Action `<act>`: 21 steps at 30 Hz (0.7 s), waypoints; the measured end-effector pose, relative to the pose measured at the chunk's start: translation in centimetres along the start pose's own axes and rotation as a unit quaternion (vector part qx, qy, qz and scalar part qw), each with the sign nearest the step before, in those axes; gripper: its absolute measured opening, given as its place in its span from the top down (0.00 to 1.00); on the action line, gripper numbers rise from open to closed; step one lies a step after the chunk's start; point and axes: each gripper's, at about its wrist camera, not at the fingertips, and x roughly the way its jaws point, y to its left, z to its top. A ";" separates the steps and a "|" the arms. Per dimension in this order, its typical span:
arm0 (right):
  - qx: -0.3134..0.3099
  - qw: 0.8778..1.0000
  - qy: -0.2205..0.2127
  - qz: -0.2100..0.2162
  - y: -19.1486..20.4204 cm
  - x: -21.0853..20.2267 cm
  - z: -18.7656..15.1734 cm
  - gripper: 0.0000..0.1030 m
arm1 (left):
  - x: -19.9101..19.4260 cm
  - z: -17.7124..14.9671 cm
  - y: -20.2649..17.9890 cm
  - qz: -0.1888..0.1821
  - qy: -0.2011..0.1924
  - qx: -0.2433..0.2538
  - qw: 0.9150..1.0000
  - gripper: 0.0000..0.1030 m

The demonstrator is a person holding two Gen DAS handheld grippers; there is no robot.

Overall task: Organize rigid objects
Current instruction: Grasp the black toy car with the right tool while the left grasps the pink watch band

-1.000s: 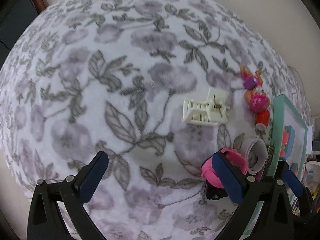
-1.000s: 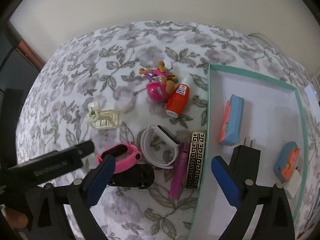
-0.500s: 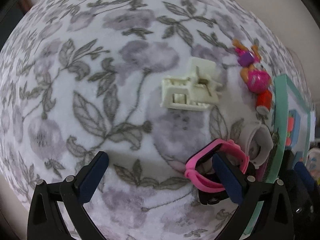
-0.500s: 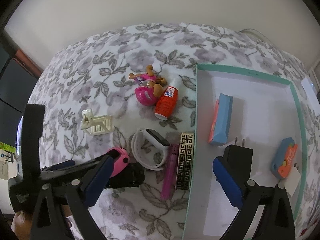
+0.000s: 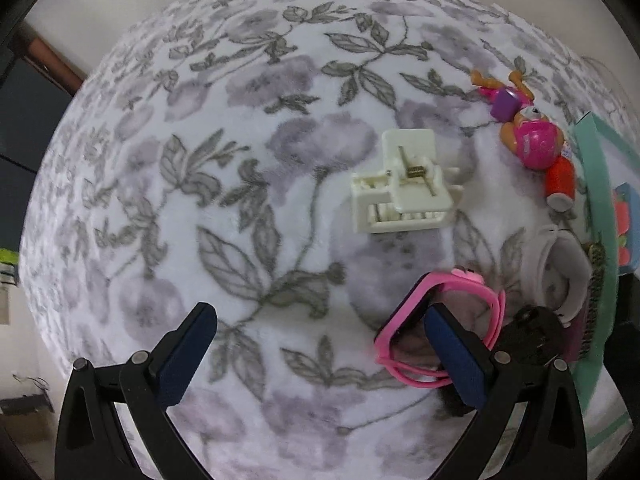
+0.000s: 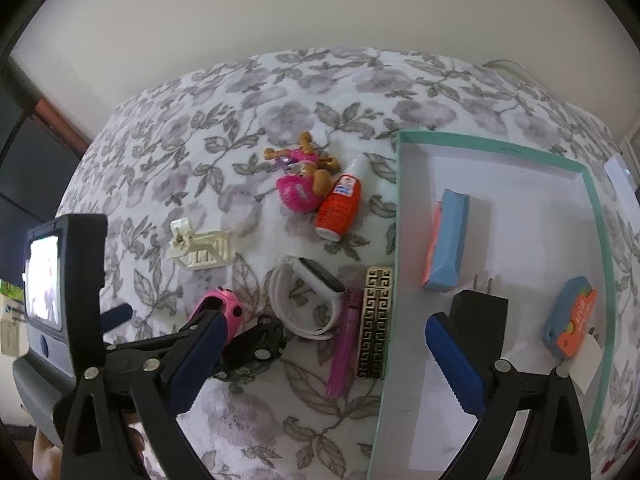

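A teal-rimmed white tray (image 6: 600,240) lies on the floral bedspread and holds two blue-orange blocks (image 6: 446,240) and a black plug adapter (image 6: 478,312). Left of it lie a cream hair claw (image 6: 200,250) (image 5: 404,188), a pink watch (image 5: 444,328) (image 6: 224,308), a white watch (image 6: 308,296), a black toy car (image 6: 252,348), a purple stick (image 6: 346,340), a gold patterned bar (image 6: 374,322), an orange bottle (image 6: 338,208) and a pink dog toy (image 6: 302,182). My left gripper (image 5: 320,356) is open, its right finger inside the pink watch's loop. My right gripper (image 6: 324,356) is open and empty above the tray's left edge.
The bedspread (image 5: 240,160) runs to a cream wall behind. Dark furniture (image 6: 24,160) stands at the far left. The left gripper's body with its small screen (image 6: 44,280) shows low left in the right wrist view.
My left gripper has moved forward and down towards the pink watch, so its right finger now sits in the band's loop. My right gripper has drawn back and risen slightly.
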 end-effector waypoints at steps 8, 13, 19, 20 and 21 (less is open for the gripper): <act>-0.067 0.998 0.010 0.000 2.9 0.4 -0.7 0.02 | 0.0 0.2 3.8 0.008 0.008 -0.042 0.999 0.00; -0.116 0.993 0.026 0.001 4.9 1.5 -1.5 0.02 | -0.2 0.4 4.3 0.006 0.014 -0.036 0.999 0.00; -0.157 0.987 0.044 -0.003 6.1 2.8 -2.5 0.03 | 1.0 0.4 6.5 -0.020 0.032 -0.057 0.998 0.00; -0.165 0.985 0.045 -0.005 6.4 3.1 -2.8 0.03 | 1.1 0.2 7.1 -0.020 0.031 -0.058 0.998 0.00; -0.172 0.984 0.046 -0.006 6.7 3.3 -2.9 0.04 | 0.9 0.3 7.2 -0.020 0.032 -0.057 0.998 0.00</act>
